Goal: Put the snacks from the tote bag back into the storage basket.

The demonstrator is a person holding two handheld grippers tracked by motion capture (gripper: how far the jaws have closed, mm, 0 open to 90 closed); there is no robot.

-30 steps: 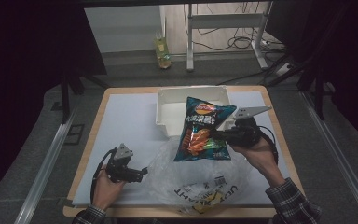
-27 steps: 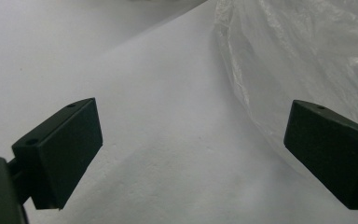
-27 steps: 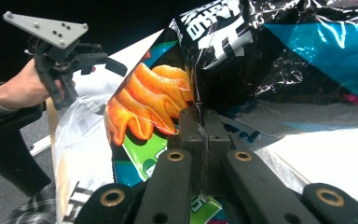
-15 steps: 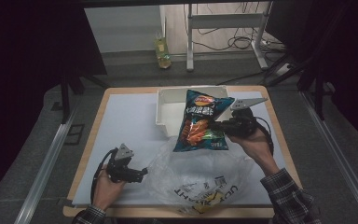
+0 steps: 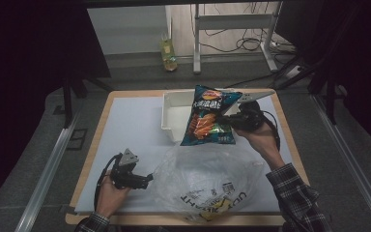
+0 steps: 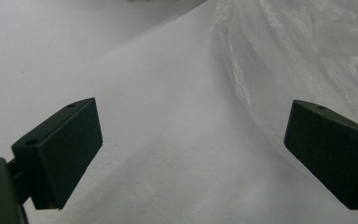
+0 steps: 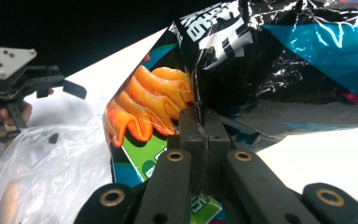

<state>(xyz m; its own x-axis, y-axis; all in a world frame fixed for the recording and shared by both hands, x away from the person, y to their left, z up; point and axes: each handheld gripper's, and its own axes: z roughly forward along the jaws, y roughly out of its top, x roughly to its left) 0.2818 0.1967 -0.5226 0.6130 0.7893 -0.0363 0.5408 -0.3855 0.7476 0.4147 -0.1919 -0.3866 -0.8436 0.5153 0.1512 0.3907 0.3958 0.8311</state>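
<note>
Over white table (image 5: 130, 121), right gripper (image 7: 199, 122) pinches chip bag (image 7: 242, 70); left gripper (image 6: 191, 154) gapes.

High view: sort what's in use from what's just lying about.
In use: snack bag, pinched in the right claw; clear plastic bag; left claw, open beside it; white bin.
Lying about: bottle, metal stand, floor cables.

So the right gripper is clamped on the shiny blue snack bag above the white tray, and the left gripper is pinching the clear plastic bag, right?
Not quite. The left gripper is not pinching the clear plastic bag: the left gripper view shows its jaws wide apart with nothing between them. The rest holds: the right gripper is clamped on the shiny blue snack bag above the white tray.
</note>
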